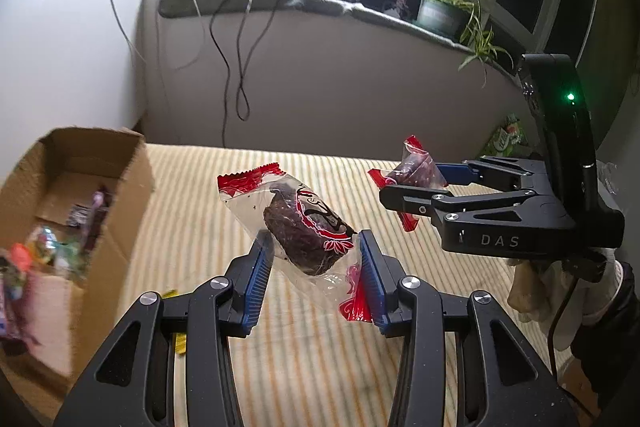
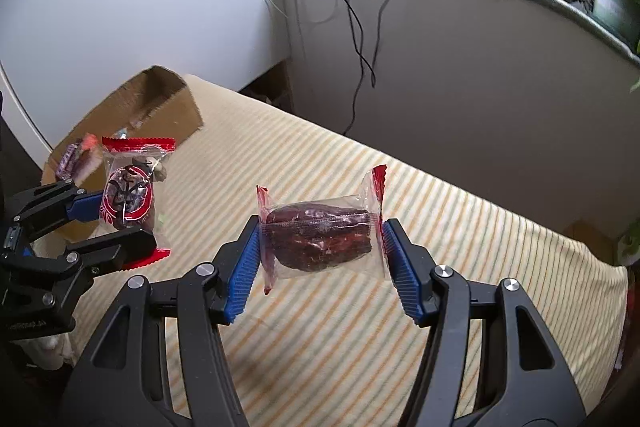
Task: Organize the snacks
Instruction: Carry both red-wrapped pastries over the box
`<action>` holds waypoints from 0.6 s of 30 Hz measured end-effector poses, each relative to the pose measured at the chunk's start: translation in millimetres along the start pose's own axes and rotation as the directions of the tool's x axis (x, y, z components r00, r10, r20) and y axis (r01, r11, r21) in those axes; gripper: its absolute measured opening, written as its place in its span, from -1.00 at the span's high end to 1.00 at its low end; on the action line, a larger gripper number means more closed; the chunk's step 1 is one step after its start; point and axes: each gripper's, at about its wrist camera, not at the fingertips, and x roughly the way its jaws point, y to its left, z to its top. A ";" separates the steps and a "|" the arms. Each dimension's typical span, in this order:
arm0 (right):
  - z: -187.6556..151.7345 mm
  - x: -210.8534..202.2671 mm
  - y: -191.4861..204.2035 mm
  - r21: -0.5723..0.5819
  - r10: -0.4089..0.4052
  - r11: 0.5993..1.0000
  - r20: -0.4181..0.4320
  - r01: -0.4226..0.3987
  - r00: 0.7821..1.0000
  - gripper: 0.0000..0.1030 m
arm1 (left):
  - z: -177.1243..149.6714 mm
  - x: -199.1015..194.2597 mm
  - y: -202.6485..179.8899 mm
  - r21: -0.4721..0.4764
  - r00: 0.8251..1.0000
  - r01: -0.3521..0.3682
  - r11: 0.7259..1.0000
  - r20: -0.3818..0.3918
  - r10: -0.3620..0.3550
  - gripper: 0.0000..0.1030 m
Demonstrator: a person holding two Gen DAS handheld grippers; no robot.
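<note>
Both tongs, left tongs (image 1: 316, 259) and right tongs (image 2: 320, 247), clamped on wrapped snacks; carry yours over the cardboard box (image 1: 80, 163), then release.

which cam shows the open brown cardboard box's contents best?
Left wrist view: the open brown cardboard box sits near, its inside facing the camera, with colourful snack packets visible though blurred. The right wrist view shows it farther off, partly hidden behind the left gripper.
</note>
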 end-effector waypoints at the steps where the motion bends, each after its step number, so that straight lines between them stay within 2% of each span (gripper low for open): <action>1: 2.3 -1.7 4.1 -0.004 0.001 1.000 0.006 -0.001 1.000 -0.21 | 0.1 -3.2 1.7 0.000 1.000 -0.004 1.000 0.007 0.004 0.19; 10: 25.7 -3.8 45.7 -0.056 0.023 0.998 0.039 -0.021 0.999 -0.21 | 3.7 -40.6 30.6 -0.015 0.996 -0.054 0.998 0.073 0.055 0.19; 18: 54.2 9.5 90.8 -0.104 0.053 0.993 0.055 -0.047 0.997 -0.21 | 5.8 -59.1 63.0 -0.054 0.989 -0.099 0.994 0.102 0.104 0.19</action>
